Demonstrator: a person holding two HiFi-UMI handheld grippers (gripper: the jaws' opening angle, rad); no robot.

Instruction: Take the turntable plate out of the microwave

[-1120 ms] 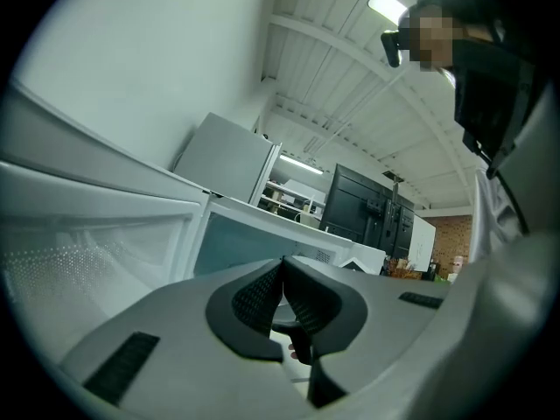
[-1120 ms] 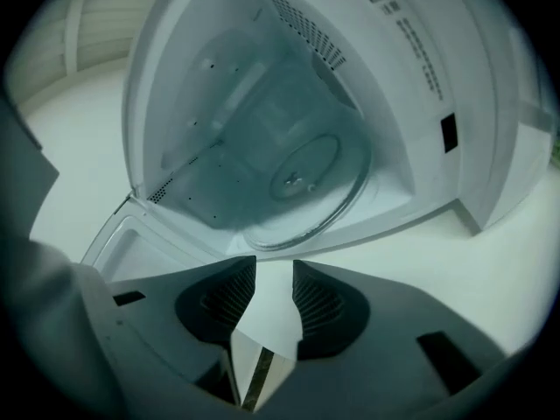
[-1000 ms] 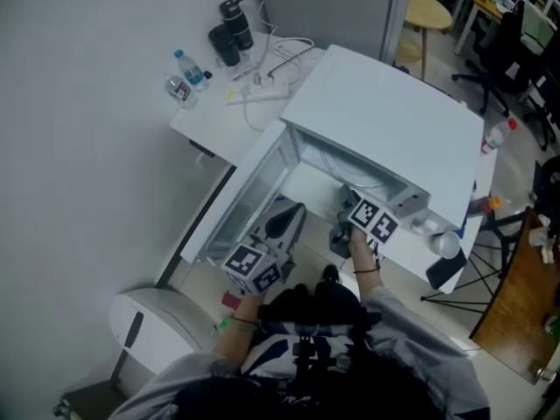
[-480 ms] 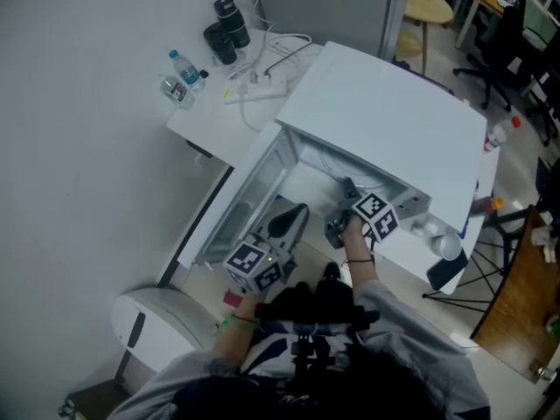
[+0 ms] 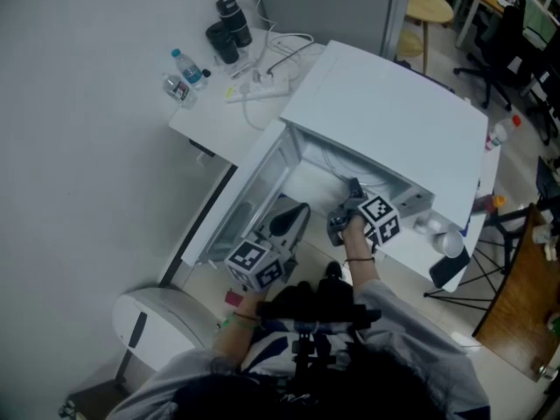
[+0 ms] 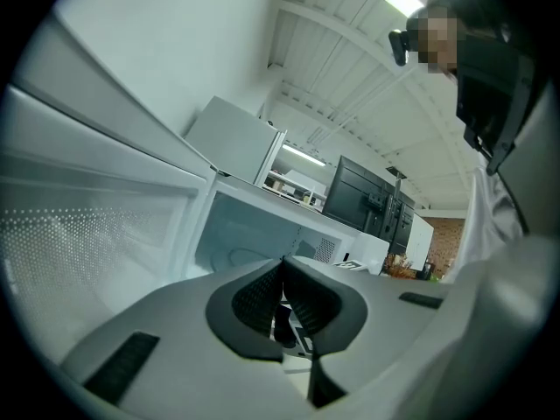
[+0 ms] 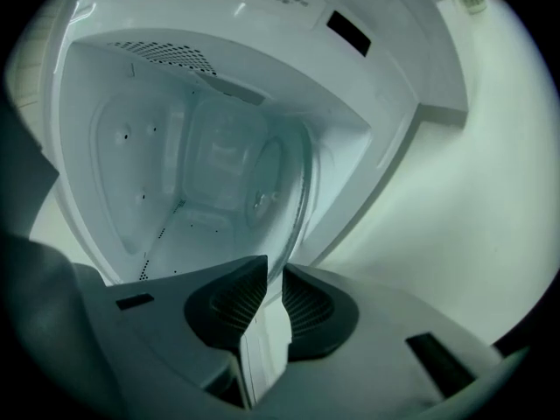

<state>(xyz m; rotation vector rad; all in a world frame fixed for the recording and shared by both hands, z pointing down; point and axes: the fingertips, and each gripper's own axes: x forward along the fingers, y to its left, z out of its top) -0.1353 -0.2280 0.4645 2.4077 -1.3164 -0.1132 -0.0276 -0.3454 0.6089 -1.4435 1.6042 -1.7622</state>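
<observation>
The step now is grabbing. The right tongs (image 7: 267, 291) have just been closing. The glass turntable plate (image 7: 297, 199) has its near rim between the 2 pads, and they look clenched on it. The rest of the plate is inside the microwave (image 5: 385, 121), low down in the white box. From these views I cannot tell if it has come up off the floor of the box.

The left tongs (image 6: 282, 274) are squeezed together with nothing in them. They hang out in front, near the open door (image 5: 254, 191) on the left.

I think the next move is to lift the plate a little, so it comes free of what it sits on. Then it should come straight out toward the person, kept flat. Glass is slippery, so the grip has to stay tight.

The way out is the front hole of the microwave. The plate looks almost as wide as the hole, so the frame on the left and right is close to it. The door is swung out of the way. In front there is open room. The counter (image 5: 219, 116) on the far left has bottles and cables on it.
</observation>
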